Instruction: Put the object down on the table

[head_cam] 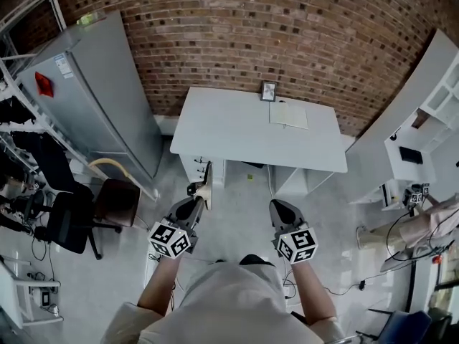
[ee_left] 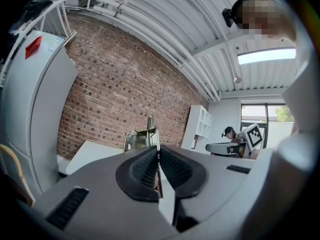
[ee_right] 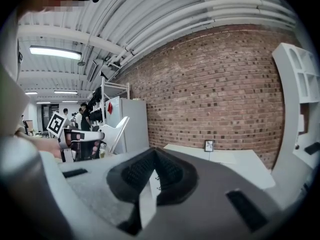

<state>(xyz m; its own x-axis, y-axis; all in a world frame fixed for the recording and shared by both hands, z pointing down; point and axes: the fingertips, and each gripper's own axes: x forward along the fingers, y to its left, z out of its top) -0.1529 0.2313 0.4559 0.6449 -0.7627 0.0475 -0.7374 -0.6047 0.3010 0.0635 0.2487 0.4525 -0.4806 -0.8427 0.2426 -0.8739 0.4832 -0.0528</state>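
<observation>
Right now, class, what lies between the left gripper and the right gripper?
Only bare grey floor, as the head view shows, lies between the left gripper, which is shut on a thin clipped board, and the shut, empty right gripper.

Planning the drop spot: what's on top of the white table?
A small picture frame and a flat white pad sit at the table's far edge, near the brick wall; the rest of the top shows bare. Anything beneath the pad is covered.

Nothing legible shows. The fridge (head_cam: pixel 107 106) carries a red sticker (head_cam: pixel 44 84) and a white label (head_cam: pixel 64 66) — both too small to read. Square markers (head_cam: pixel 171 239) on the cubes are patterns, not letters.
</observation>
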